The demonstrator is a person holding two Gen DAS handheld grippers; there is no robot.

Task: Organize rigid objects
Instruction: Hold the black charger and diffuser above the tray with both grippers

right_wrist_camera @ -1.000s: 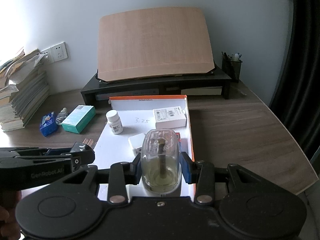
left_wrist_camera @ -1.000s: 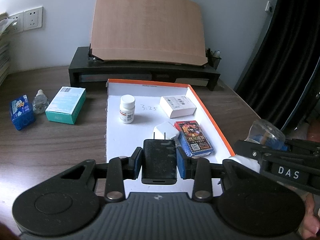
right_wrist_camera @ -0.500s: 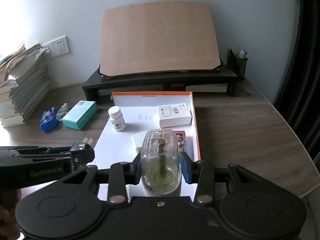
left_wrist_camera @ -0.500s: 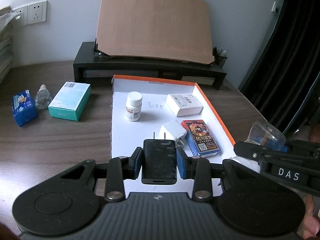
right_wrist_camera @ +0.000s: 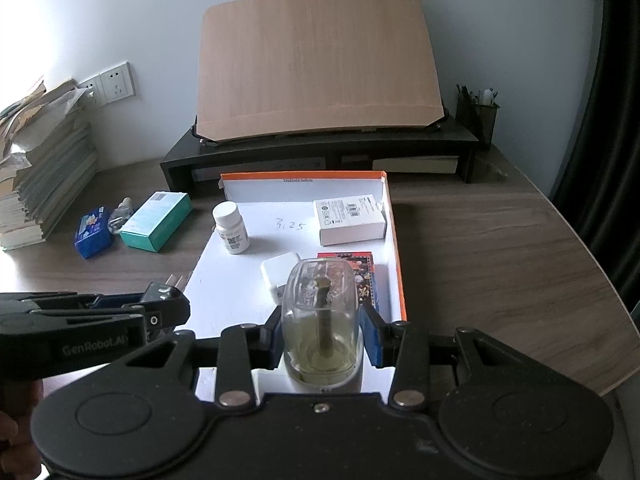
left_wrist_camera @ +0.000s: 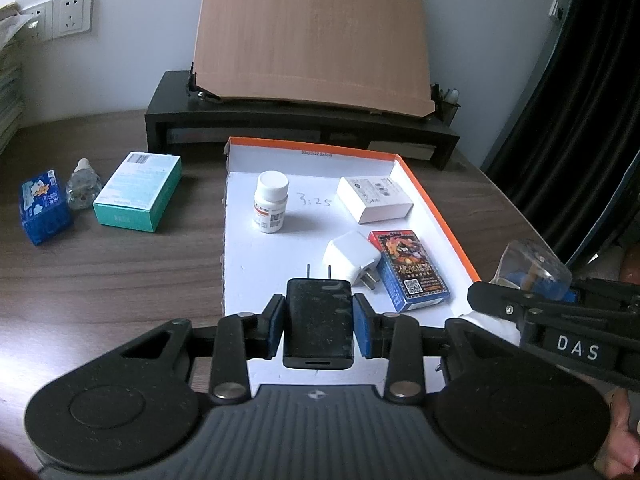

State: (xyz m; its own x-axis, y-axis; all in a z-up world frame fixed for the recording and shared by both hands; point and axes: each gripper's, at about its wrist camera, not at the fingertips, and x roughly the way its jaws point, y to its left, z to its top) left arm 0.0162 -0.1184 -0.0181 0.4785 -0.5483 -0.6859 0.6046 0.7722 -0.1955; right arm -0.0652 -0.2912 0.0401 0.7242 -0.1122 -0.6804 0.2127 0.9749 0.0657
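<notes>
My left gripper (left_wrist_camera: 318, 322) is shut on a black charger (left_wrist_camera: 318, 320) whose prongs point away, held over the near end of a white tray with orange rim (left_wrist_camera: 448, 232). My right gripper (right_wrist_camera: 322, 332) is shut on a clear refill bottle (right_wrist_camera: 322, 316) of yellowish liquid with a wick, above the tray's near right part. In the tray (right_wrist_camera: 394, 232) lie a white pill bottle (left_wrist_camera: 272, 207), a white box (left_wrist_camera: 374, 199), a white plug adapter (left_wrist_camera: 352, 258) and a card pack (left_wrist_camera: 412, 276). The right gripper (left_wrist_camera: 532, 280) shows at the left view's right edge; the left gripper (right_wrist_camera: 160, 300) shows low left in the right view.
On the wooden desk left of the tray sit a teal box (left_wrist_camera: 138, 191), a small clear bottle (left_wrist_camera: 82, 184) and a blue tissue pack (left_wrist_camera: 43, 206). A black monitor stand (left_wrist_camera: 304, 124) bearing a tilted wooden board stands behind. Stacked papers (right_wrist_camera: 36, 168) fill the far left; a pen holder (right_wrist_camera: 478, 118) sits at the back right.
Both views have shifted slightly, so the tray and desk objects sit a little more to the right in frame. Both grips are unchanged.
</notes>
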